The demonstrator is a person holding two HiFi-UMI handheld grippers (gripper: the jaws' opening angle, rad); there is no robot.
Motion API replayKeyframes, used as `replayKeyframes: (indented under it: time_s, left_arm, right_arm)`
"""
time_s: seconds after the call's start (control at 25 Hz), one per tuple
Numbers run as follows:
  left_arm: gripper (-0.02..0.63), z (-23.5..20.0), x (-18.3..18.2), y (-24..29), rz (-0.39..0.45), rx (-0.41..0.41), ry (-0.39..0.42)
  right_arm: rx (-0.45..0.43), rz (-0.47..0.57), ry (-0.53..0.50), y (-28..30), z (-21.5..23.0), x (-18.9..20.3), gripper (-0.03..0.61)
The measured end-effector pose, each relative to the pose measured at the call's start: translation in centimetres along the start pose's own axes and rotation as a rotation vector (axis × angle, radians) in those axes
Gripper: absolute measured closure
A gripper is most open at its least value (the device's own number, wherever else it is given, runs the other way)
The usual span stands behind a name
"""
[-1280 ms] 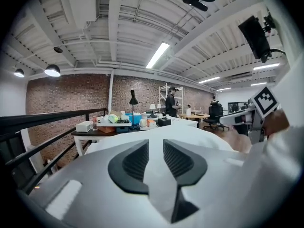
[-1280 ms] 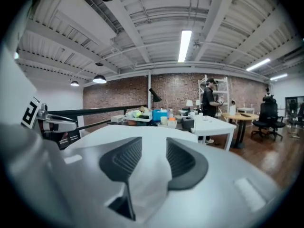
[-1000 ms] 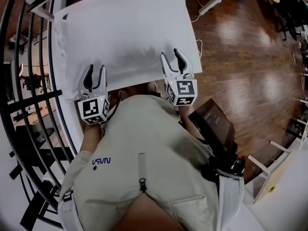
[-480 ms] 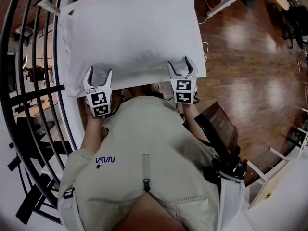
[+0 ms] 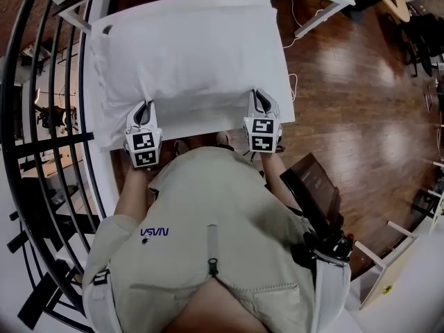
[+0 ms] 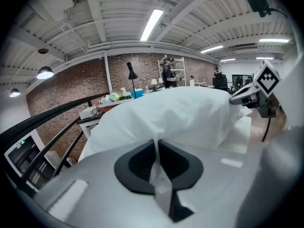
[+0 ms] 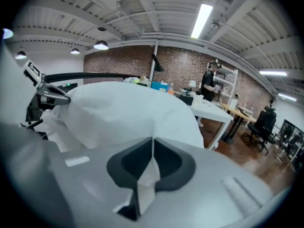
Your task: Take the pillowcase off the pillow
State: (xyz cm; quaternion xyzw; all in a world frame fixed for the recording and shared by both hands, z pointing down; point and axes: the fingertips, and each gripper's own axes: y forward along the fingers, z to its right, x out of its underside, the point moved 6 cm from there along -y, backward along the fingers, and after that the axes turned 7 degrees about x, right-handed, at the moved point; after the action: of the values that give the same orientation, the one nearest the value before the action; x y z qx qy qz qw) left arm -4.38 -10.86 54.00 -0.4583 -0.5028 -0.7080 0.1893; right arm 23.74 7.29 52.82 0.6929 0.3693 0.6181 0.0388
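Observation:
A white pillow in its white pillowcase (image 5: 187,54) lies on a white table (image 5: 105,159) in front of me. My left gripper (image 5: 143,109) is at the near left edge of the pillowcase and my right gripper (image 5: 261,101) at the near right edge. Both pairs of jaws have just been closing. In the left gripper view a fold of pillowcase cloth (image 6: 159,179) is pinched between the left gripper (image 6: 156,148) pads. The right gripper (image 7: 152,148) likewise pinches a fold of cloth (image 7: 147,177). The pillow (image 6: 180,113) bulges beyond each pair of jaws.
A black metal railing (image 5: 41,116) runs along the left of the table. A wooden floor (image 5: 361,103) lies to the right, with white desk legs (image 5: 312,5) at the far end. A black device (image 5: 312,186) hangs at my right hip. A person (image 6: 167,75) stands far back.
Both grippers have come down to the pillow's near edge. Their jaws stood wide open half a second ago and are now closed on pillowcase cloth.

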Motion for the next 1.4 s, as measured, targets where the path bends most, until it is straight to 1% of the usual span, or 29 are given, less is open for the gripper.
replayKeyframes:
  time_s: [0.04,0.2,0.32,0.48,0.68,0.8,0.88,0.96,1.0,1.04,1.12,1.2,1.28,1.32,1.4]
  left_arm:
    - [0.594,-0.1,-0.6,-0.3,0.014,0.0,-0.012]
    - [0.6,-1.0,-3.1,-1.7,0.078,0.004,-0.053]
    - [0.6,-1.6,-5.8,-3.1,0.132,0.016,-0.054]
    - [0.601,-2.1,-9.2,-5.0,0.225,0.037,-0.066]
    - [0.601,-2.5,-13.8,-7.5,0.287,0.057,-0.049]
    - [0.6,-3.0,-16.1,-8.4,0.297,0.061,-0.043]
    - [0.601,-3.6,-16.5,-7.8,0.273,0.055,-0.058]
    - [0.6,-4.3,-16.8,-6.7,0.253,0.048,-0.095]
    - [0.6,-4.6,-17.0,-6.2,0.25,0.045,-0.115]
    - [0.6,-4.8,-17.4,-5.9,0.252,0.042,-0.131]
    - [0.6,-5.2,-18.3,-5.5,0.259,0.035,-0.155]
    - [0.6,-5.7,-18.8,-5.0,0.263,0.03,-0.174]
    - [0.6,-6.2,-19.2,-4.6,0.266,0.027,-0.188]
    - [0.6,-6.4,-19.3,-4.3,0.267,0.025,-0.192]
    - [0.6,-6.6,-19.4,-4.0,0.268,0.023,-0.199]
  right_arm:
    - [0.002,0.014,0.006,-0.3,0.2,-0.4,0.565]
    - [0.012,0.075,0.049,-1.7,1.0,-2.4,0.568]
    - [0.008,0.14,0.068,-3.1,1.9,-4.8,0.568]
    - [0.012,0.207,0.063,-4.8,3.0,-8.0,0.569]
    - [0.018,0.266,0.059,-6.8,4.7,-12.5,0.569]
    - [0.013,0.3,0.03,-7.4,5.6,-15.2,0.569]
    - [0.008,0.279,0.0,-6.6,5.8,-16.1,0.569]
    - [-0.009,0.243,-0.04,-4.7,5.5,-16.4,0.566]
    - [-0.027,0.238,-0.057,-4.0,5.3,-16.7,0.554]
    - [-0.051,0.247,-0.067,-3.5,5.1,-17.2,0.504]
    - [-0.108,0.3,-0.07,-3.8,4.6,-18.3,0.39]
    - [-0.15,0.365,-0.089,-5.1,4.1,-18.9,0.323]
    - [-0.173,0.421,-0.171,-6.9,2.9,-19.1,0.285]
    - [-0.177,0.436,-0.235,-7.9,2.2,-18.8,0.283]
    - [-0.17,0.407,-0.372,-9.2,0.4,-17.5,0.282]
